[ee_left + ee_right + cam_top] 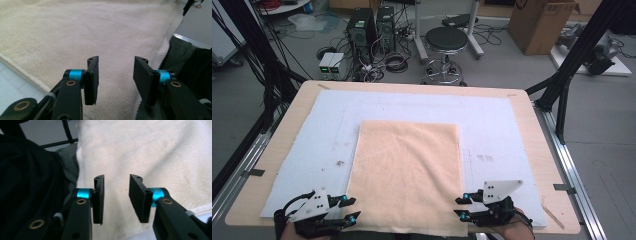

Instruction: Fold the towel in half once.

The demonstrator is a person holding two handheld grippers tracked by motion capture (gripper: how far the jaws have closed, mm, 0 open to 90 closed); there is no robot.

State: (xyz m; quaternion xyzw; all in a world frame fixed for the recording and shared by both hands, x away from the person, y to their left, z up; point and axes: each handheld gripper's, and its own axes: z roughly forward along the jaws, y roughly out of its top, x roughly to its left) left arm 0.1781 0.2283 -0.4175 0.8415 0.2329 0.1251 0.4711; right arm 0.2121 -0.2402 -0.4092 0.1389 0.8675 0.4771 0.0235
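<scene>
On the bench [532,125], peach towel [407,170] spread flat, left gripper [351,209] and right gripper [460,207] at its near corners, fingers parted, holding nothing.

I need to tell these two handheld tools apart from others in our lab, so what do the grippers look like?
Both the left gripper and the right gripper have black linkage bodies with brass-coloured pivot rings and bright blue collars behind flat, rectangular black pads. Each carries a pale grey three-cornered plate with small holes on top. A black cable loops from the left one.
</scene>
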